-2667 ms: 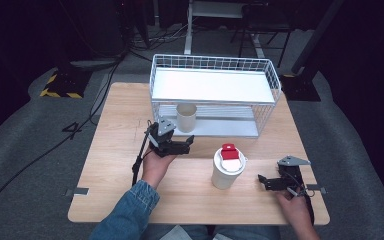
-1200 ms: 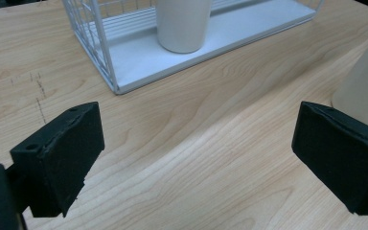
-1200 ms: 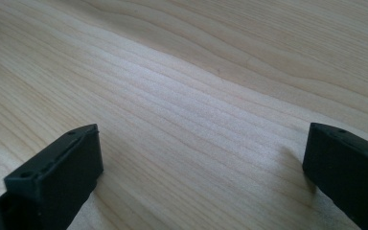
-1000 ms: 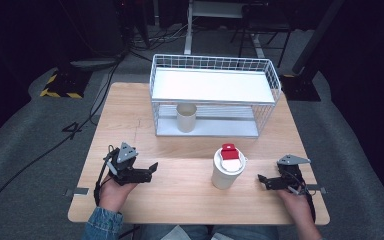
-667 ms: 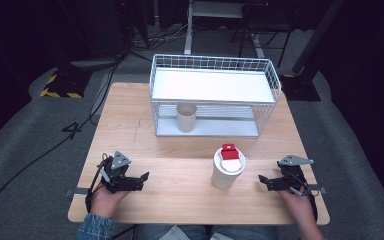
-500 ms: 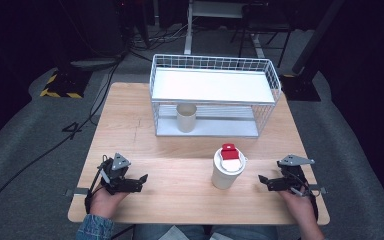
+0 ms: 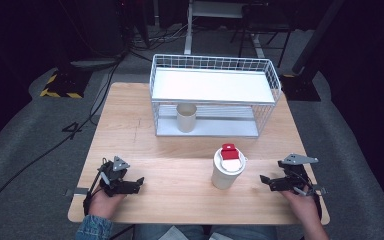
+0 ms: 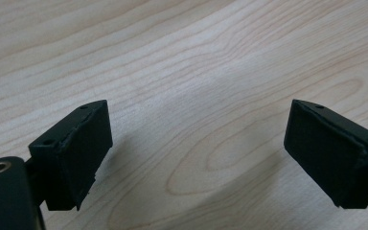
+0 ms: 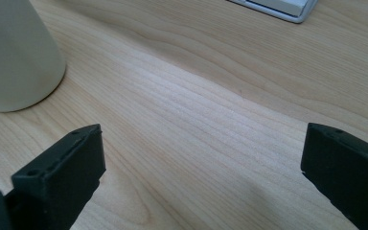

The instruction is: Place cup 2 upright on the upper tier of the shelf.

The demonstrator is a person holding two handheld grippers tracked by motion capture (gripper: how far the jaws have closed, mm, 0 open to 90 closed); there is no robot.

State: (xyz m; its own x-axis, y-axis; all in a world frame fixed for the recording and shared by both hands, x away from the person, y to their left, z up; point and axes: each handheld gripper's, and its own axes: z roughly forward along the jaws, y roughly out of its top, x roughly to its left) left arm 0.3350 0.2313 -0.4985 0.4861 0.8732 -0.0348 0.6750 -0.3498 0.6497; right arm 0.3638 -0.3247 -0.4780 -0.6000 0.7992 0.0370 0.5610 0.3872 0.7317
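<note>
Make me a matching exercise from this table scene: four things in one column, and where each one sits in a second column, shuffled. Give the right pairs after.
Things
1. lidless cup
2. cup with white and red lid
3. left tool
4. right tool

Places
A. near the table's front right corner, jaws open
B. on the wire rack's lower shelf
C. near the table's front left corner, jaws open
D. standing on the bare table top, in front of the rack

Pairs: 1-B, 2-D, 3-C, 4-A
</note>
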